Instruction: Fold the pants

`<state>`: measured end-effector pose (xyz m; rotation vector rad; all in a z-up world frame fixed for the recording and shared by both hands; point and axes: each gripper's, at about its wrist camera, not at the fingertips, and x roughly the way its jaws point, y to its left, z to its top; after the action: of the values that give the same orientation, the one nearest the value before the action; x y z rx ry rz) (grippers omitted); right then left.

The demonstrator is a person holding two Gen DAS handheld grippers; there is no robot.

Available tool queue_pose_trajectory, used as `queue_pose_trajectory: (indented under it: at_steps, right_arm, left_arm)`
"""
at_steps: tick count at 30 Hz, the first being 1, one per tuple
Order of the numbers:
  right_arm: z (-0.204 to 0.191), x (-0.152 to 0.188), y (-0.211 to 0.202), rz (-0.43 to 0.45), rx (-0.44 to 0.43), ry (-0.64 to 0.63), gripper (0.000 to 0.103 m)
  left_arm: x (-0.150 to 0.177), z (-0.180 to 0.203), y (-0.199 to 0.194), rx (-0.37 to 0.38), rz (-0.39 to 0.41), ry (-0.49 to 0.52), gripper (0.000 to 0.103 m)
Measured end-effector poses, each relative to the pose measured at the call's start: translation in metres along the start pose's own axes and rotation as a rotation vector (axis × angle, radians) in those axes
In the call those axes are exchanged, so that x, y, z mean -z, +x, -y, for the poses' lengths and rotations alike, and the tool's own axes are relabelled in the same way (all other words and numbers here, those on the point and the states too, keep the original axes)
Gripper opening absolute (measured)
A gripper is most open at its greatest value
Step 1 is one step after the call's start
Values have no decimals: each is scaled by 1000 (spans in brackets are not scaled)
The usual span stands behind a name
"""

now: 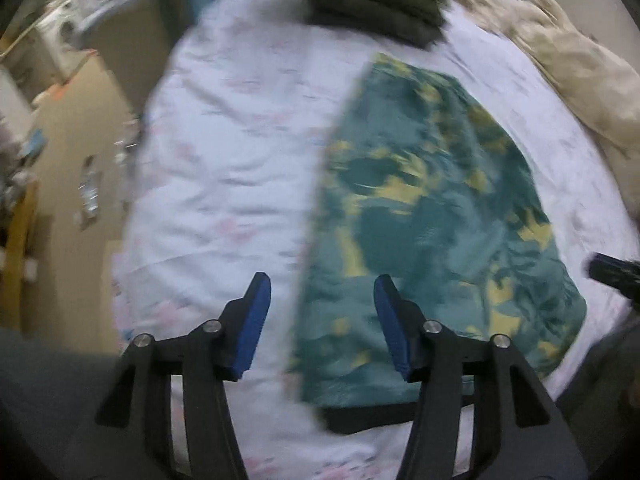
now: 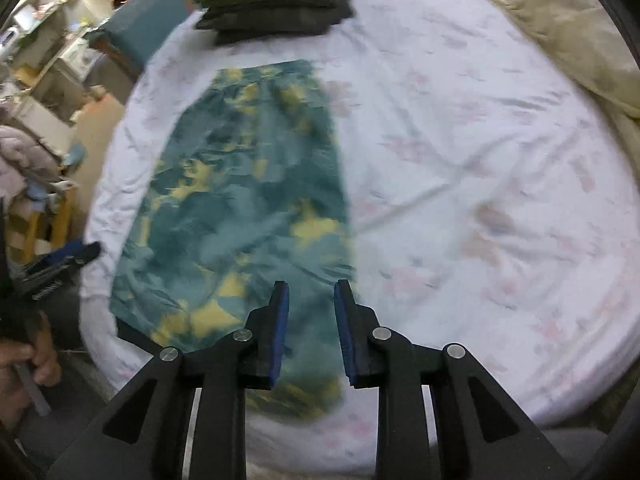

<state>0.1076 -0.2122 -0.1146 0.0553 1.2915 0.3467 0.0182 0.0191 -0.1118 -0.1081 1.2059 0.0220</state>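
Observation:
Teal pants with yellow blotches (image 1: 432,216) lie flat and folded lengthwise on the white flowered bed sheet (image 1: 224,168). They also show in the right wrist view (image 2: 248,208). My left gripper (image 1: 322,284) is open and empty, above the pants' left edge near the close end. My right gripper (image 2: 308,292) is open and empty, above the pants' right edge near the close end. The right gripper's black tip shows at the right rim of the left wrist view (image 1: 616,272). The left gripper shows at the left of the right wrist view (image 2: 60,260).
A stack of folded dark green and grey clothes (image 2: 272,0) sits at the far end of the bed. A beige duvet (image 2: 568,32) is bunched at the far right. The bed's left edge (image 1: 132,200) drops to a cluttered floor and furniture.

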Motion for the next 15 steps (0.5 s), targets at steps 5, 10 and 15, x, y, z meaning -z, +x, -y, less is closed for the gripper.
queue_pose_trajectory:
  at_steps: [5, 10, 15]
  right_arm:
    - [-17, 2, 62, -172, 87, -93, 20]
    - [7, 16, 84, -327, 257, -99, 21]
    - [5, 2, 39, -128, 165, -51, 25]
  left_arm:
    - [5, 35, 48, 4, -167, 131, 36]
    - [19, 33, 63, -70, -255, 143, 38]
    - [11, 26, 17, -38, -95, 57, 50]
